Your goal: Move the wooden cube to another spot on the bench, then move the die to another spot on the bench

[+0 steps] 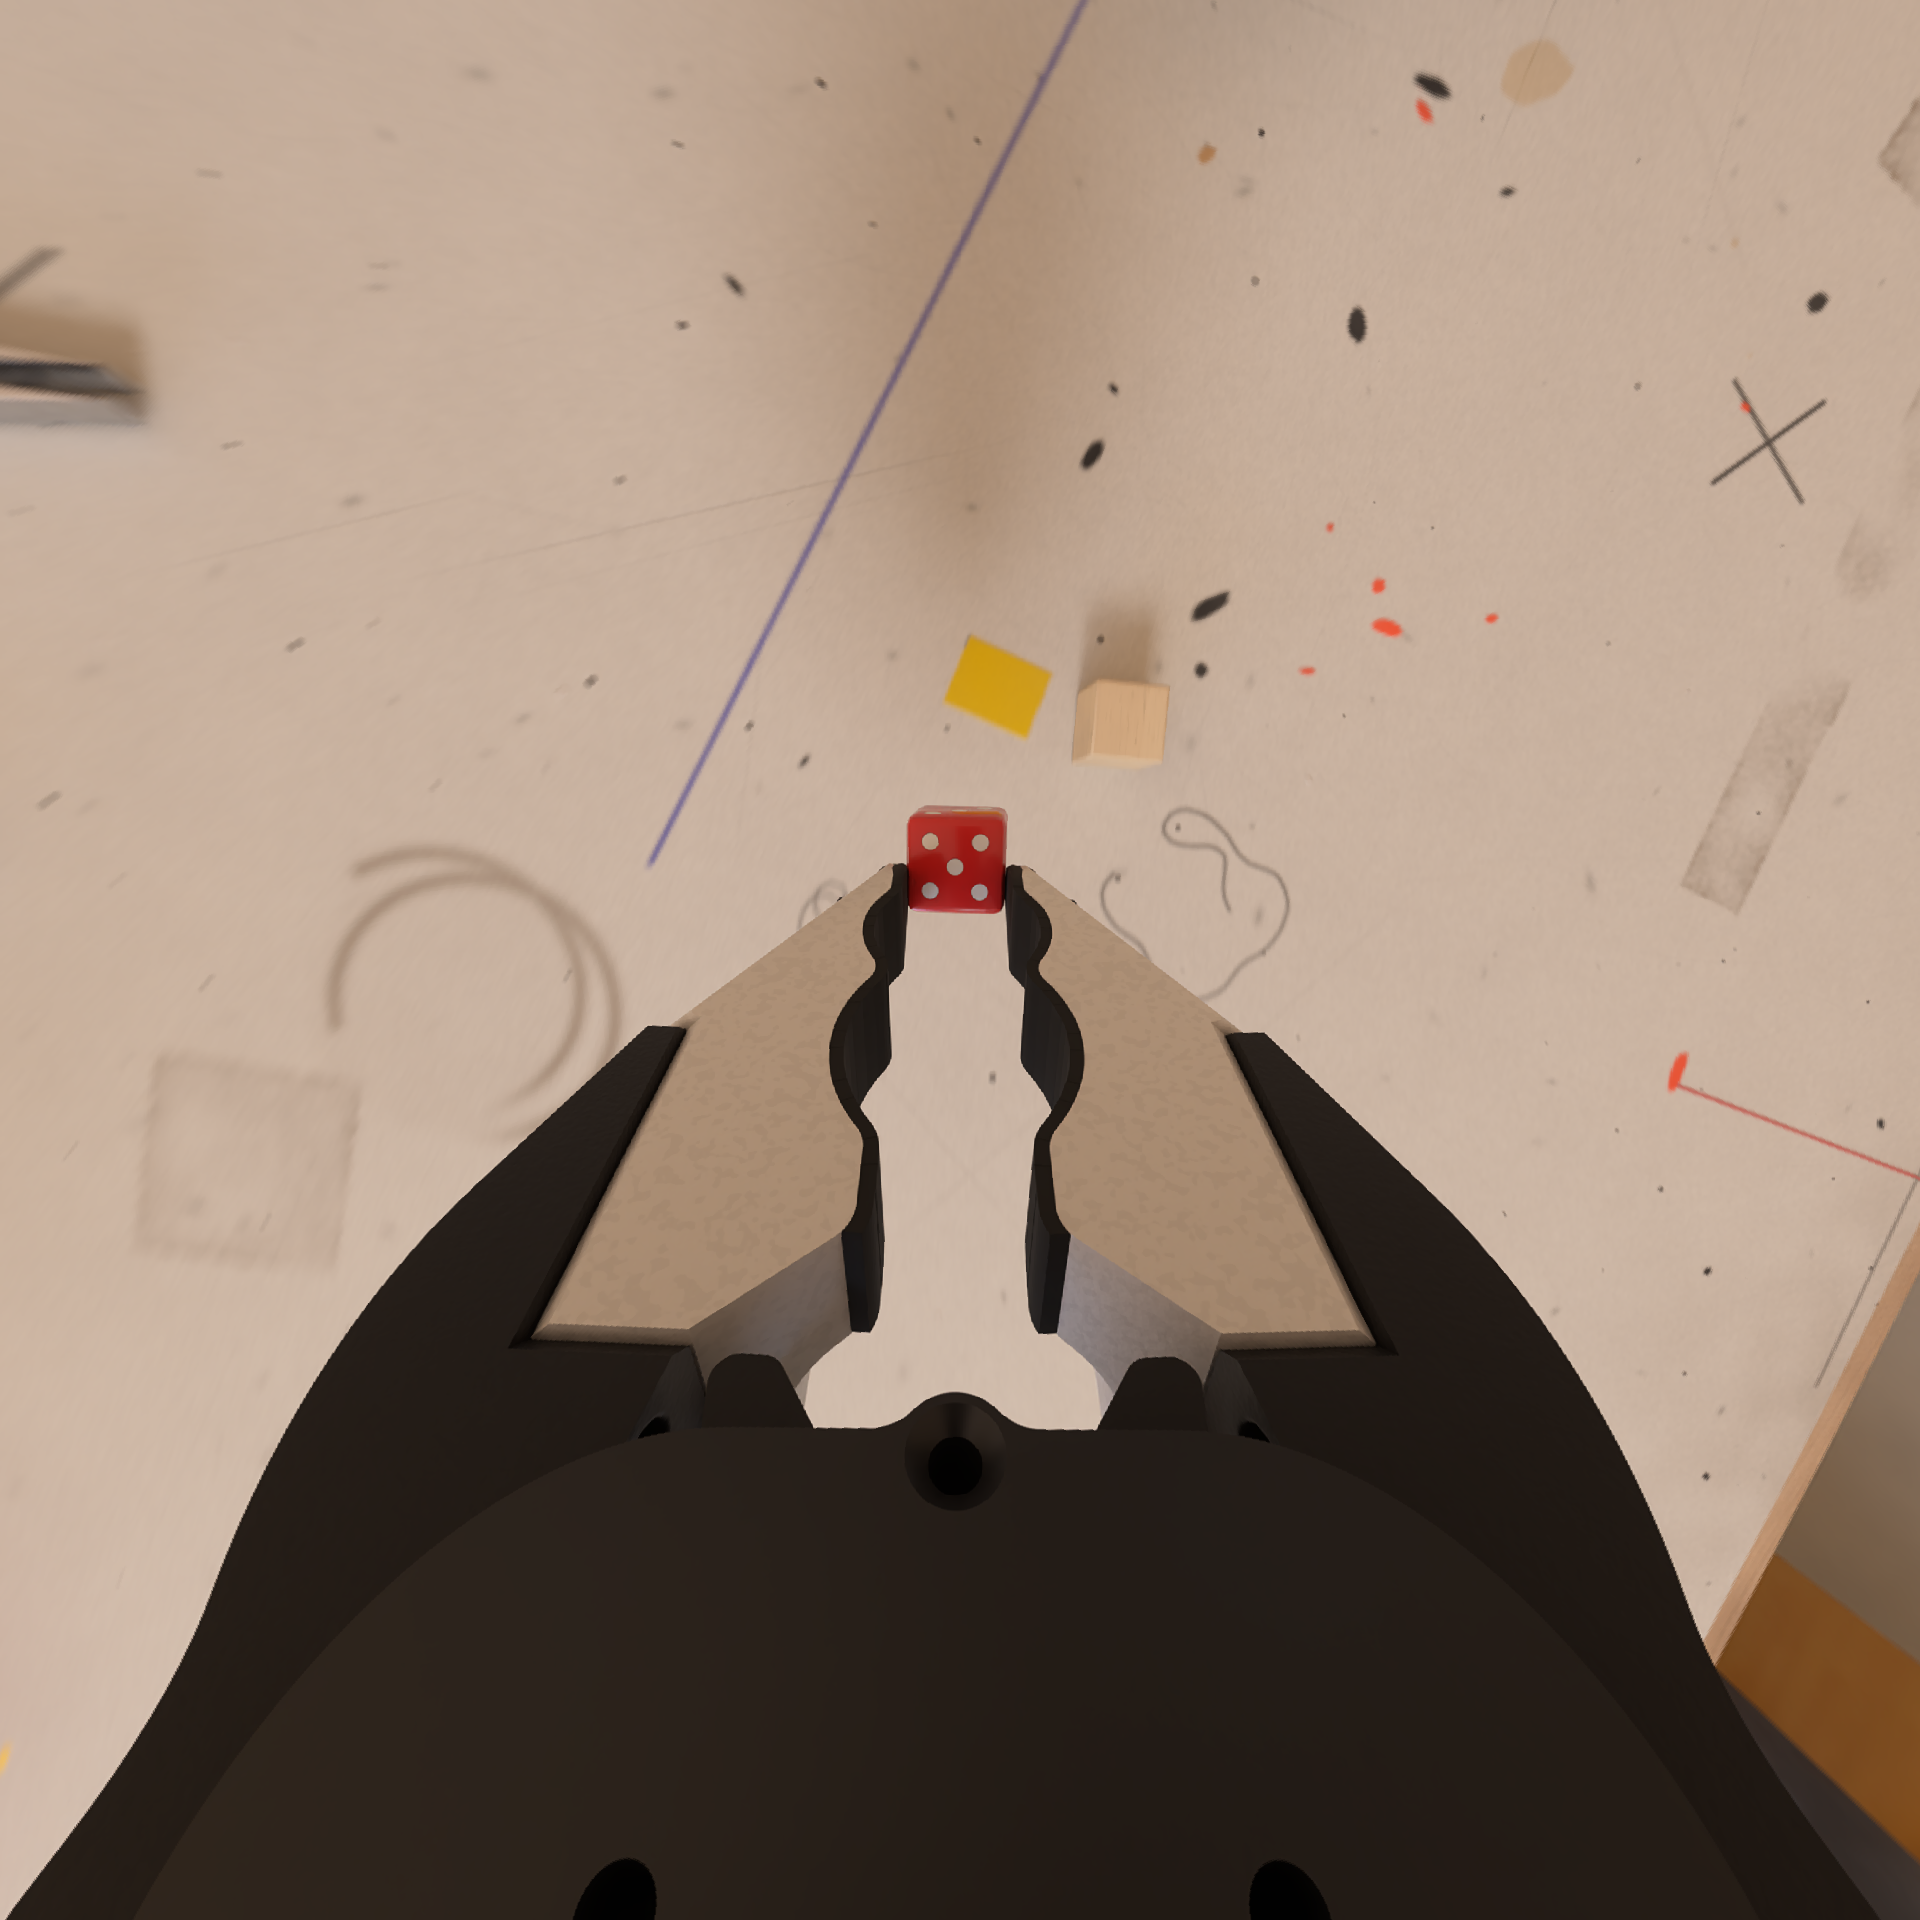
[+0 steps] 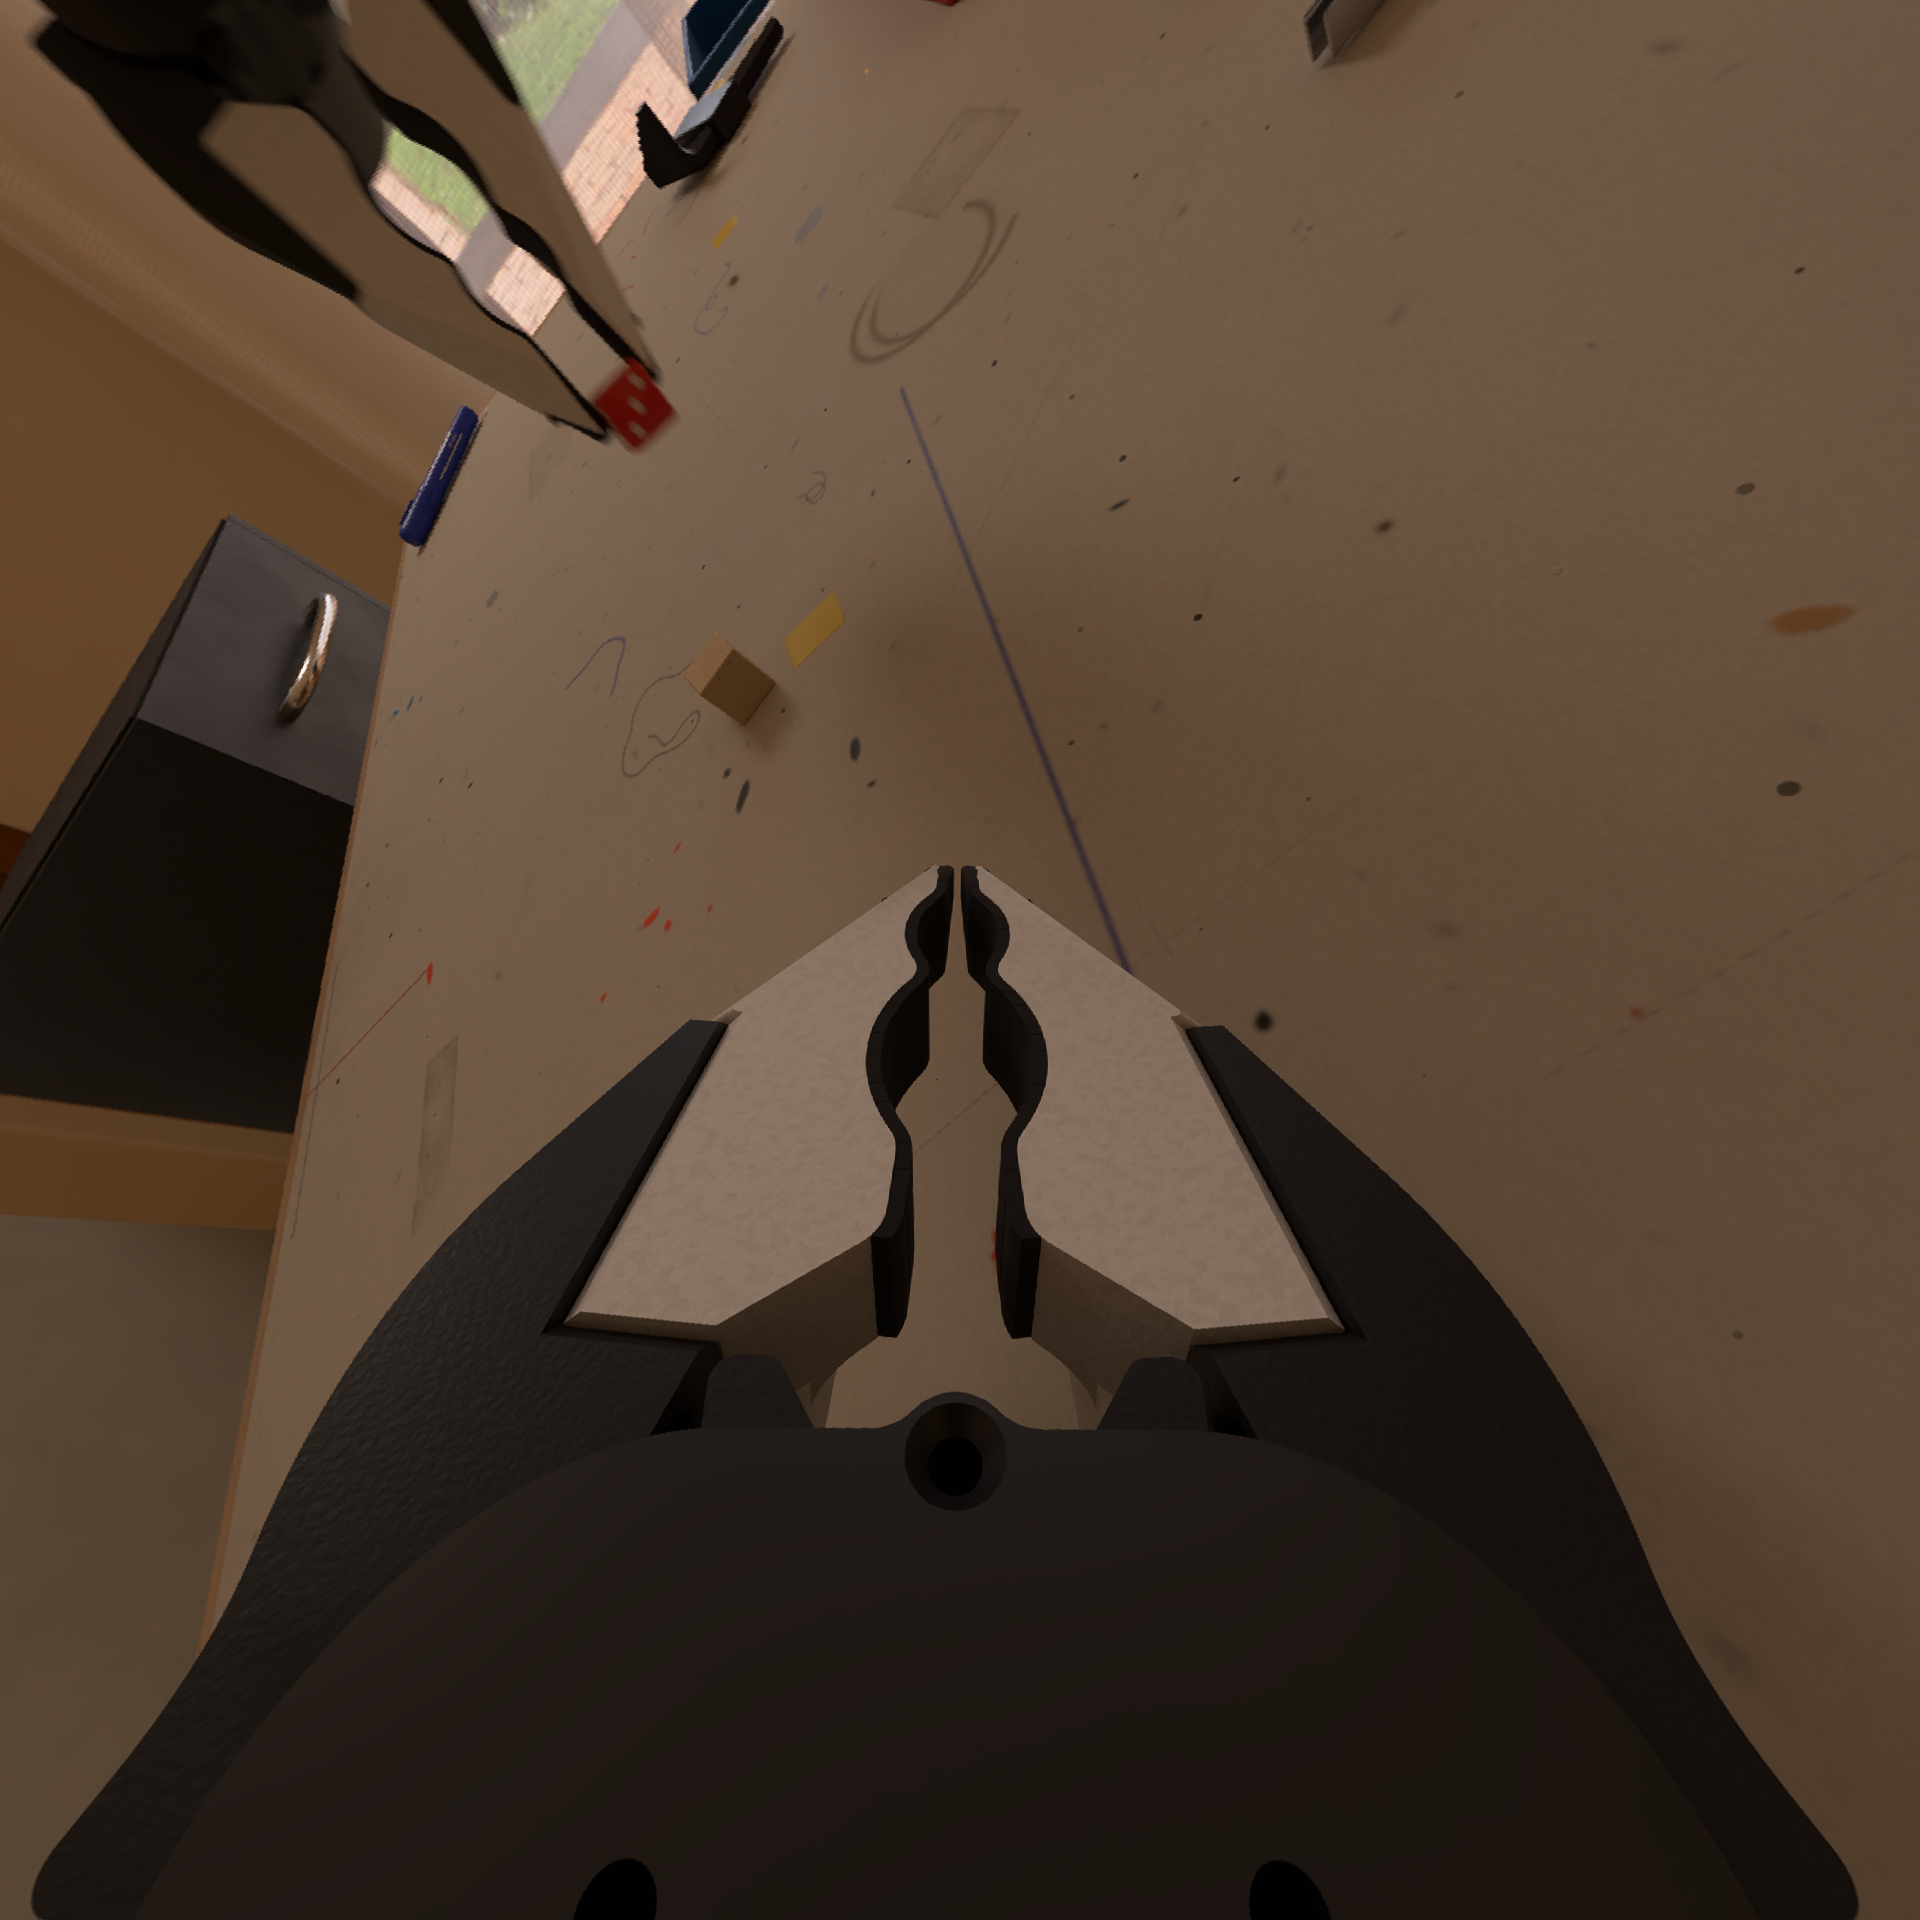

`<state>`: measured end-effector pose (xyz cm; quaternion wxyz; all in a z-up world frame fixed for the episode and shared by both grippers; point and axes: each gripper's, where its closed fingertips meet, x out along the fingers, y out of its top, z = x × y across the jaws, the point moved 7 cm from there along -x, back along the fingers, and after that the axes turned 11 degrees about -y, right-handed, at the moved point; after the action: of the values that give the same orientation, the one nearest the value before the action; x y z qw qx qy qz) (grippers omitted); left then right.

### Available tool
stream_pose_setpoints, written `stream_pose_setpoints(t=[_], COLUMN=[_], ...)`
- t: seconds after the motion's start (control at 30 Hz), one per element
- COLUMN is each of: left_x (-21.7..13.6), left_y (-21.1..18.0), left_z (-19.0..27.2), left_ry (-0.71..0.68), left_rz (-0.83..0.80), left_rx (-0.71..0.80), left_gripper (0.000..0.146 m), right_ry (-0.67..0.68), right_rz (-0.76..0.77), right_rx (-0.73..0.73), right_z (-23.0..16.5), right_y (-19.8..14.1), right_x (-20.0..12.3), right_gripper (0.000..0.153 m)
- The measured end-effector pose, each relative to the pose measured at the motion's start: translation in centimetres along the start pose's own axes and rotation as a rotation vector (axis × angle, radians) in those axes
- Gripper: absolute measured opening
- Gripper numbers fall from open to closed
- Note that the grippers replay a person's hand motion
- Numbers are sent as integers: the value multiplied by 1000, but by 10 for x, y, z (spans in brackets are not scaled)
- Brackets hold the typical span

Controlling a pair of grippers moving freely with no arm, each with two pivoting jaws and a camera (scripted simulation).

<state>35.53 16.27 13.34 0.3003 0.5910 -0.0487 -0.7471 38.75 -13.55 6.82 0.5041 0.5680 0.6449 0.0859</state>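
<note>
My left gripper [image 1: 955, 883] is shut on the red die [image 1: 956, 860], pinched between its fingertips and held above the bench. The wooden cube [image 1: 1120, 721] rests on the bench beyond the die, next to a yellow square patch [image 1: 997, 686]. In the right wrist view the left gripper [image 2: 620, 400] shows at the upper left, holding the die [image 2: 636, 405] well above the bench; the cube [image 2: 732, 680] sits farther down, beside the yellow patch [image 2: 815, 628]. My right gripper [image 2: 956, 878] is shut and empty, over the bench near a blue line.
The bench top [image 1: 416, 520] is pale and speckled with paint marks. Its edge [image 1: 1808, 1423] runs at the right. A blue pen-like item [image 2: 441, 476] lies at the bench edge, black tools [image 2: 707, 114] lie farther off, and a dark drawer cabinet [image 2: 208, 831] stands beside the bench.
</note>
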Motion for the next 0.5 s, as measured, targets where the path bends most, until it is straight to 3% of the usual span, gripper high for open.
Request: stream_pose_setpoints(t=[0.13,0.37,0.5], left_x=[36,63,64], left_y=[14,12,11], left_z=[-15,-22,-21], left_ry=[-54,-86,-81], left_rz=[-87,-169,-143], left_rx=[6,-27,-27], left_gripper=[18,18,45], right_ry=[19,47,46], right_rz=[0,-22,-20], right_rx=[-14,-14,-14], right_z=[-2,-3,-3], right_y=[-1,-2,-2], right_x=[-2,-1,-1], right_gripper=[1,2,2])
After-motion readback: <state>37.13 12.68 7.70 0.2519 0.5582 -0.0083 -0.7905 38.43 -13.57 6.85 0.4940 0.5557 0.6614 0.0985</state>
